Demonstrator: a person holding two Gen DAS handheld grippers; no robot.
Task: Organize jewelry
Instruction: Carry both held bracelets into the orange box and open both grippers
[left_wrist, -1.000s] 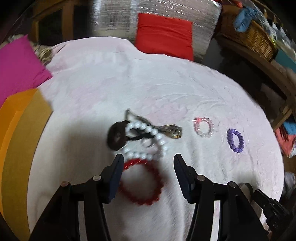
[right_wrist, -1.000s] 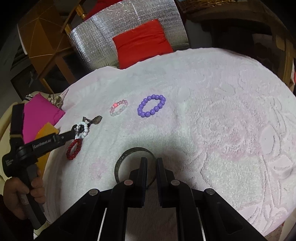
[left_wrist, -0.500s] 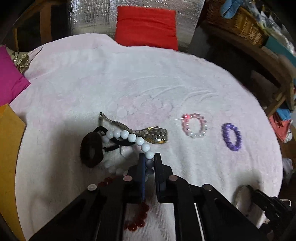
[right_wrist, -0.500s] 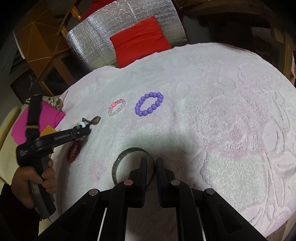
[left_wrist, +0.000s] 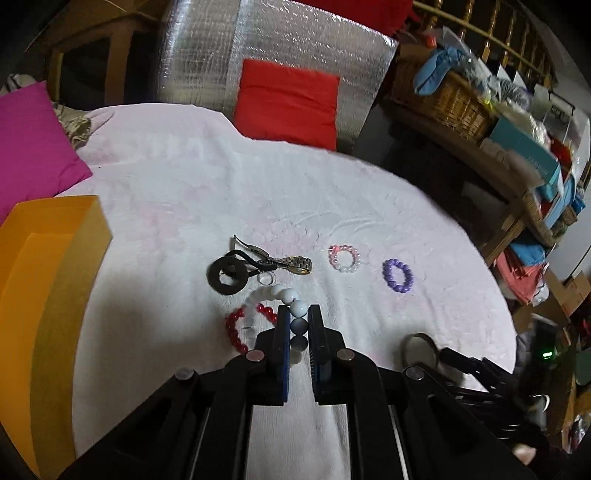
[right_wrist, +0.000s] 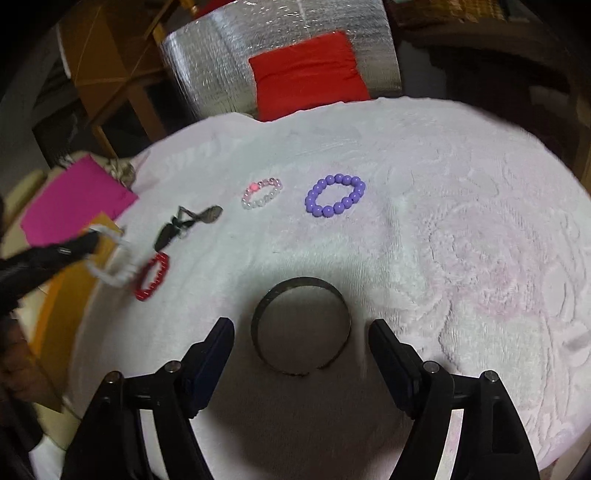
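Lifting is in hand: the left gripper (left_wrist: 298, 325) pinches the white pearl-bead bracelet (left_wrist: 275, 298) above the red bead bracelet (left_wrist: 243, 326); next comes carrying it toward the orange box (left_wrist: 55, 236).

Right view: the right gripper (right_wrist: 301, 339), its jaws just opened wide, straddles the released dark metal bangle (right_wrist: 301, 326) lying on the white towel (right_wrist: 461, 229).

Both views look steeply down and forward over the white towel (left_wrist: 369, 206), close above it, facing the red cushion (left_wrist: 288, 99) at the far edge. The left wrist view sits nearer the orange box (left_wrist: 48, 280); the right wrist view stands further from it. Shared: towel (right_wrist: 443, 184), cushion (right_wrist: 310, 74), box (right_wrist: 62, 295), purple bracelet (left_wrist: 398, 275) (right_wrist: 335, 195).
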